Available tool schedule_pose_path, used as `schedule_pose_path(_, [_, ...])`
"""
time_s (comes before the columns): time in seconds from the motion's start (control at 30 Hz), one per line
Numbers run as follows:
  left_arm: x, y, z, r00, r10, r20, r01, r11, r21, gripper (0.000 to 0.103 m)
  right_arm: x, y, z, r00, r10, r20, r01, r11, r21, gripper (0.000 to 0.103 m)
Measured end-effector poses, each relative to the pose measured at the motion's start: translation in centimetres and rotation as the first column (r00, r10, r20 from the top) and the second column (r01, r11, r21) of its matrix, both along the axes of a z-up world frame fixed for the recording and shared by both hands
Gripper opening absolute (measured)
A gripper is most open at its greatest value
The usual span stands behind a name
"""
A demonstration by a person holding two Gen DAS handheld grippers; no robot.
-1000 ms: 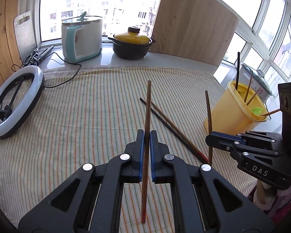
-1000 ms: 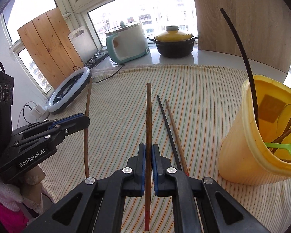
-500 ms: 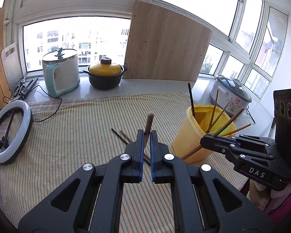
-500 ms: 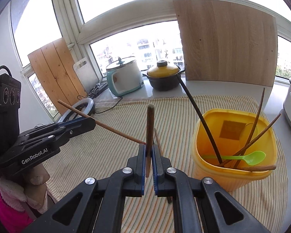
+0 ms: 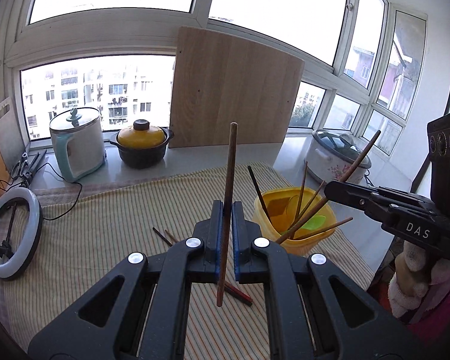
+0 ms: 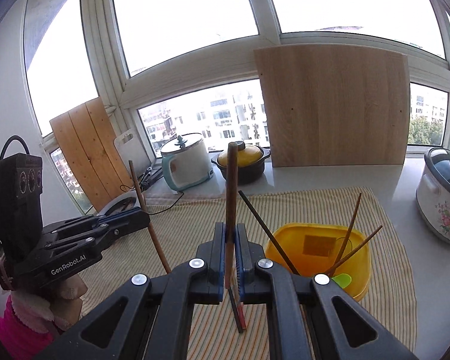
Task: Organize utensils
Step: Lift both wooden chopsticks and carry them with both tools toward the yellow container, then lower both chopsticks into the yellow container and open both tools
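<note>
My left gripper (image 5: 227, 207) is shut on a brown chopstick (image 5: 230, 165), held upright above the striped cloth. My right gripper (image 6: 231, 229) is shut on another brown chopstick (image 6: 231, 180), also upright; it shows in the left wrist view (image 5: 330, 190), tilted over the yellow container (image 5: 295, 241). The yellow container (image 6: 315, 249) holds several chopsticks and a green spoon (image 6: 340, 279). Two chopsticks (image 5: 240, 292) lie on the cloth under the grippers. The left gripper shows in the right wrist view (image 6: 144, 214).
A teal and white cooker (image 5: 76, 147), a yellow-lidded black pot (image 5: 142, 147) and a wooden board (image 5: 231, 90) stand on the sill. A ring light (image 5: 10, 237) lies at the left. A white floral rice cooker (image 6: 441, 198) stands to the right.
Both grippers have lifted and tilted up with their chopsticks. The right gripper's chopstick has swung over the yellow container, which now sits close below.
</note>
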State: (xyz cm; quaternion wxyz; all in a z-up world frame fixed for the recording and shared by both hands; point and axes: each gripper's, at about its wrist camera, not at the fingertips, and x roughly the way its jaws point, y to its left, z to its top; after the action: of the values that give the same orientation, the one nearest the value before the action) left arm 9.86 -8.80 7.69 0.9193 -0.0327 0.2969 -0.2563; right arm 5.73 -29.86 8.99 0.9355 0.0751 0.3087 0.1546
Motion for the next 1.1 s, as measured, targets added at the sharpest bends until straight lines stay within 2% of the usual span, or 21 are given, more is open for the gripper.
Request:
schedule_pose_path(0.33, [0.3,-2.2,3.0,0.998,-0.027,0.051,0.030,0.999,-0.046,0.003,-0.8,-2.5,3.2,0.996,-0.054,0.072,0.053,0.998,0.019,0.004])
schedule_pose_path(0.63, [0.7,-4.7,4.7,0.995,-0.061,0.085,0.066,0.996,-0.052,0.003,-0.4,-4.3,3.8,0.990,-0.104,0.092,0.104,0.995,0.010,0.004])
schedule_pose_path(0.73, [1.0,-5.8,4.8,0.993,-0.073,0.091,0.077,0.996,-0.042,0.003,0.1,-5.0,3.4,0.989,-0.121,0.080,0.121,0.993,0.010,0.004])
schedule_pose_path(1.1, [2.6,-9.4,2.1,0.991,-0.132,0.005,0.132,0.991,-0.002,0.003,2.6,-8.0,0.7,0.983,-0.186,0.009,0.186,0.982,-0.036,0.004])
